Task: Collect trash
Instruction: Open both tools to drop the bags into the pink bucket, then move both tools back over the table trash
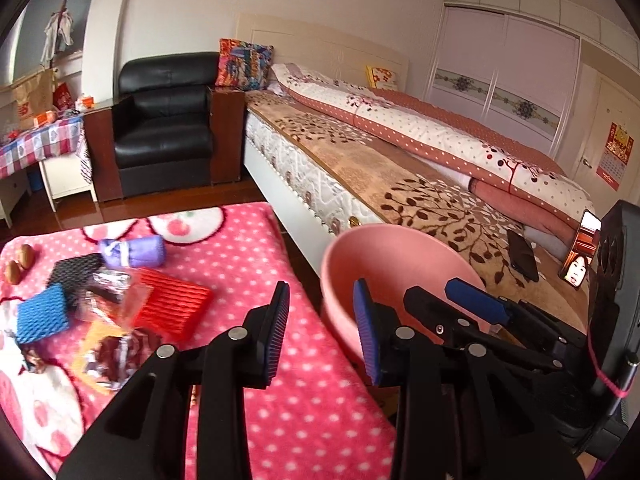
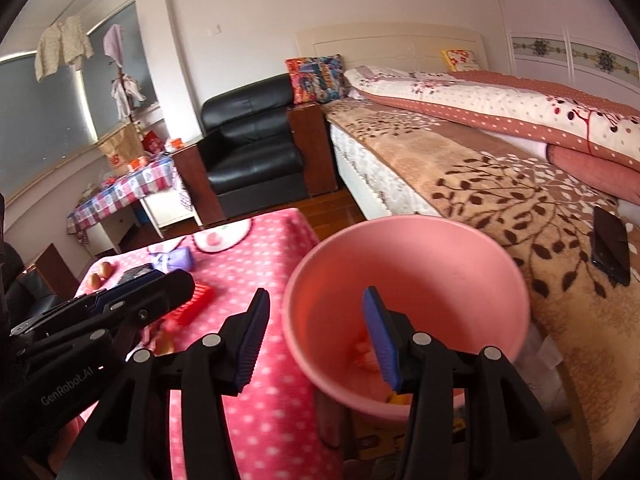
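**K:** Both grippers idle on our side. Left gripper [image 1: 322,328] has its jaws spread, nothing between the pads, sitting over the edge of the pink dotted blanket [image 1: 304,400] next to the bucket. Right gripper [image 2: 316,340] likewise spread and empty, one finger over the blanket, the other over the mouth of the pink bucket [image 2: 512,276].

**M:** Where do we see the trash?

**K:** On the blanket, well left of the left gripper: crinkled clear wrapper [image 1: 114,292], foil wrapper [image 1: 120,354] nearer us, partly on an orange sheet. Mixed in with them we've got a red foam sleeve [image 1: 176,306], a blue foam sleeve [image 1: 40,316], a black foam sleeve [image 1: 76,270], a purple rolled cloth [image 1: 134,252] and two brown nuts [image 1: 18,266] at the far corner. The wrappers overlap the red and black sleeves.

**M:** Anything in the way?

**K:** From the right wrist view, the left gripper body blocks most of that pile; we only see a strip of red sleeve past it. The bucket stands between blanket and bed [image 1: 360,168], rim just beside the blanket edge.

**M:** Bucket contents?

**K:** Something pale pink and something yellow at the bottom [image 2: 400,398], half hidden behind the right finger. Can't tell what they are.

**M:** Surroundings?

**K:** Black phone [image 2: 610,244] on the bed cover, black armchair [image 1: 164,124] at the back.
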Tool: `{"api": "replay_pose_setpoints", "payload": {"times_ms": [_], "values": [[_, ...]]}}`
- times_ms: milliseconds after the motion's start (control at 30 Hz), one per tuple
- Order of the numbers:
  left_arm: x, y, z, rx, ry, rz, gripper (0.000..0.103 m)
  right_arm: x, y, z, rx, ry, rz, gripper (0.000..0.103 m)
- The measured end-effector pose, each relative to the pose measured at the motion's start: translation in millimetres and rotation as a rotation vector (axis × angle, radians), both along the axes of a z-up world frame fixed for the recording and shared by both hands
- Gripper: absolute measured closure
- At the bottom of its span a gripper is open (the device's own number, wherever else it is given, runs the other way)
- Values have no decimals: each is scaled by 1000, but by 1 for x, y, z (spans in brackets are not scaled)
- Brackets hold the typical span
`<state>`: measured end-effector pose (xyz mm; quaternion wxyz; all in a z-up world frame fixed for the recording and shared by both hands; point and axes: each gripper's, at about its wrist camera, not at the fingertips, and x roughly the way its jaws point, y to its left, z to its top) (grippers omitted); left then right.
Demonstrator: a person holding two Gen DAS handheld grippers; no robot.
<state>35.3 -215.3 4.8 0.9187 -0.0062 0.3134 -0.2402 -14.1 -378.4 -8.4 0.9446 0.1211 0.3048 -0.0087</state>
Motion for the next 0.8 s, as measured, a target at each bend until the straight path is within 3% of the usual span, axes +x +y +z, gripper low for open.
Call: {"api": "replay_pose_setpoints", "payload": {"times_ms": [400,633,800], "values": [[-9,91,7,-5,-14,128,70,9,67,1,36,30,123,50],[-7,150,0,-7,4,242,70,23,106,-7,22,65,208,50],[-7,174,-10,5,30,259,70,30,124,-17,24,90,254,50]]}}
